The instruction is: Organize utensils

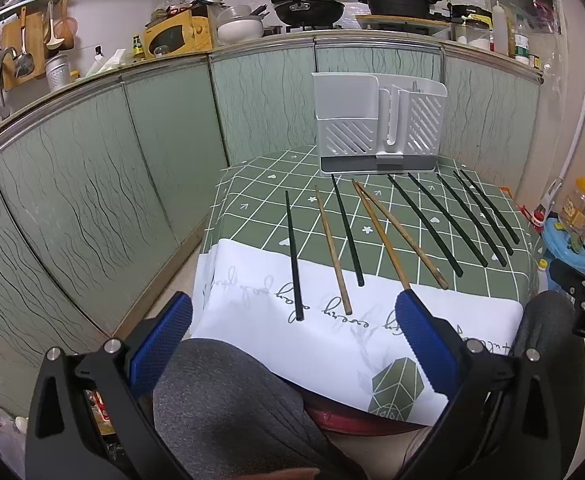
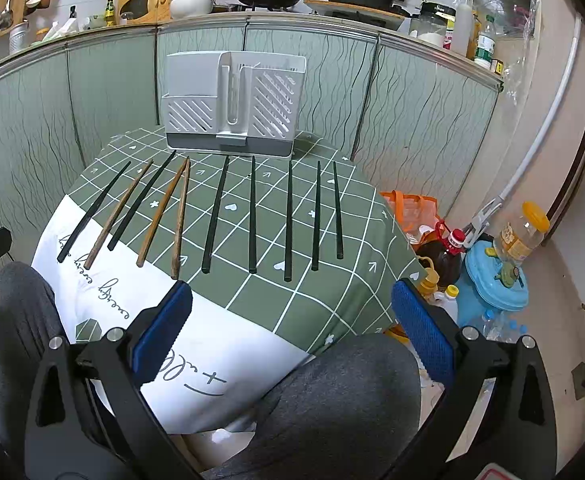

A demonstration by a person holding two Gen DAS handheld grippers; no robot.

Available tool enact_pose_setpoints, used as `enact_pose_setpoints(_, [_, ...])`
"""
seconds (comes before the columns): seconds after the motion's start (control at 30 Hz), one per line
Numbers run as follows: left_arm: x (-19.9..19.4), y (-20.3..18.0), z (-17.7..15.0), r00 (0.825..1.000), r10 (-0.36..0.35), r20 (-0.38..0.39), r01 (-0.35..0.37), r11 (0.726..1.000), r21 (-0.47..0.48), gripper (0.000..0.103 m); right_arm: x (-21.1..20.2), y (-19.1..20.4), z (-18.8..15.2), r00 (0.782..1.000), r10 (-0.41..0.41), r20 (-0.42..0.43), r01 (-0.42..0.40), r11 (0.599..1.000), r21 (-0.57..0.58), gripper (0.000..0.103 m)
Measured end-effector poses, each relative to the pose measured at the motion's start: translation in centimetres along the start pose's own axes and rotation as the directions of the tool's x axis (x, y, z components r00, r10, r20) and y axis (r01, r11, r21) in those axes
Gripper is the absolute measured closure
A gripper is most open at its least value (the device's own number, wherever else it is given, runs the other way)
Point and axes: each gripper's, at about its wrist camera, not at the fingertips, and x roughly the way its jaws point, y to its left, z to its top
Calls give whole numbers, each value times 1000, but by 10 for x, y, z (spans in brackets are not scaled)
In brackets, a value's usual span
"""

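Note:
Several chopsticks lie side by side on a small table with a green checked cloth (image 1: 488,276) (image 2: 332,280). Most are dark green (image 1: 436,224) (image 2: 252,216); three are brown wood (image 1: 332,248) (image 2: 180,220). A white and grey slotted utensil holder (image 1: 378,124) (image 2: 232,100) stands upright at the table's far edge. My left gripper (image 1: 292,304) is open and empty, held near the table's front edge above the person's lap. My right gripper (image 2: 292,296) is open and empty, also in front of the table.
The person's grey-trousered knees (image 1: 232,400) (image 2: 332,400) are just under the grippers. Green cabinet doors (image 1: 92,200) stand behind and left. Bottles, a jar and a blue container (image 2: 492,280) sit on the floor right of the table.

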Motion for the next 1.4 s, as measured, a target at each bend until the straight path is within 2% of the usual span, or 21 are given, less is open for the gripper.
enact_pose_setpoints(0.73, [-1, 0, -1, 1000, 7, -6, -7, 1000, 2, 4, 1, 0, -2, 1000, -1, -2, 1, 1000, 2, 7])
enact_pose_setpoints(0.97, [-6, -3, -1, 1000, 15, 17, -16, 999, 42, 4, 0, 0, -2, 1000, -2, 0, 2, 1000, 4, 7])
enact_pose_setpoints(1.23, [-5, 5, 0, 1000, 7, 4, -7, 1000, 0, 4, -2, 0, -1, 1000, -3, 3, 3, 1000, 8, 7])
enact_pose_setpoints(1.4, [-3, 11, 0, 999, -47, -17, 46, 998, -41, 4, -2, -1, -1, 1000, -4, 3, 4, 1000, 8, 7])
